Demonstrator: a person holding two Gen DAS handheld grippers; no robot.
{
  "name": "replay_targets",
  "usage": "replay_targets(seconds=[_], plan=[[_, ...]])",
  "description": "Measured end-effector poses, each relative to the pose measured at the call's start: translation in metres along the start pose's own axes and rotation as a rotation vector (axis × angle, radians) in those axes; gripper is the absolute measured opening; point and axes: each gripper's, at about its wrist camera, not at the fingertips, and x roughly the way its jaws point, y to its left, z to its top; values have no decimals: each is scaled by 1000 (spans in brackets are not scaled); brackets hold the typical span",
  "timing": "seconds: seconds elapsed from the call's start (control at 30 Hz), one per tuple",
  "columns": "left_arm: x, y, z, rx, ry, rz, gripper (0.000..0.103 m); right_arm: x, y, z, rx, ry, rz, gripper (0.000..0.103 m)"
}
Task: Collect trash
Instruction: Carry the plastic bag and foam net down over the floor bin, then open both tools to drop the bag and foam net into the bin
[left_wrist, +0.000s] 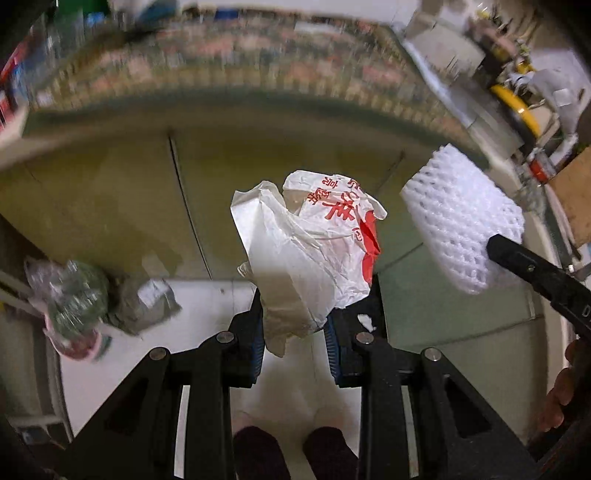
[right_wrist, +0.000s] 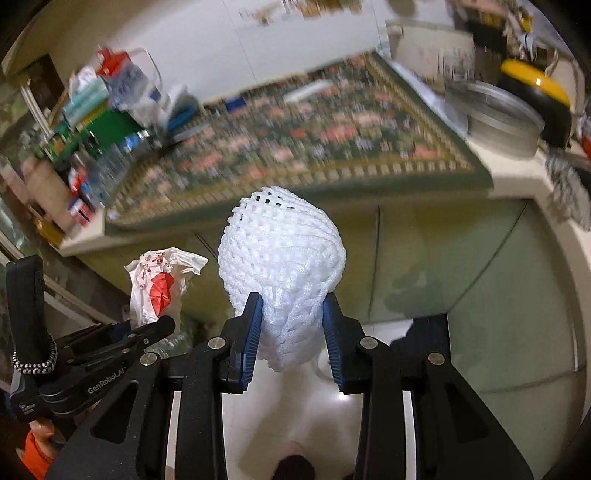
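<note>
Two grippers, two catches, both held up in front of the green cabinet doors (right_wrist: 424, 258)! The left gripper (left_wrist: 295, 325) pinches a crumpled white plastic bag (left_wrist: 314, 251) with red print between its blue pads (left_wrist: 331, 347), the bag bunching up above the fingers. Just to its right, the right gripper (right_wrist: 291, 325) clamps a white foam fruit net (right_wrist: 282, 266) that bulges upward past the pads. Above them runs a counter with a floral patterned cloth (right_wrist: 295, 129). Low on the left, on the pale floor (left_wrist: 207, 314), lies blurred clutter of clear plastic (left_wrist: 74, 295).
</note>
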Motion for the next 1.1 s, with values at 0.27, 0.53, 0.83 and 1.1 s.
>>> replay_targets(seconds=[0.27,0.53,0.83,1.1], plan=[[148,13,-47,-71,166,-21,28,98,-57,-48,-10,115,-37,30],[278,32,-78,-86,284,-25,28,186,-92,-91,13,176,-56,30],[367,44,-77,-68,297,-24,31,260,-99,-116,1,202,-39,31],[405,57,-86,-33,301,-24,49,304,-101,-122,-4,205,-42,32]])
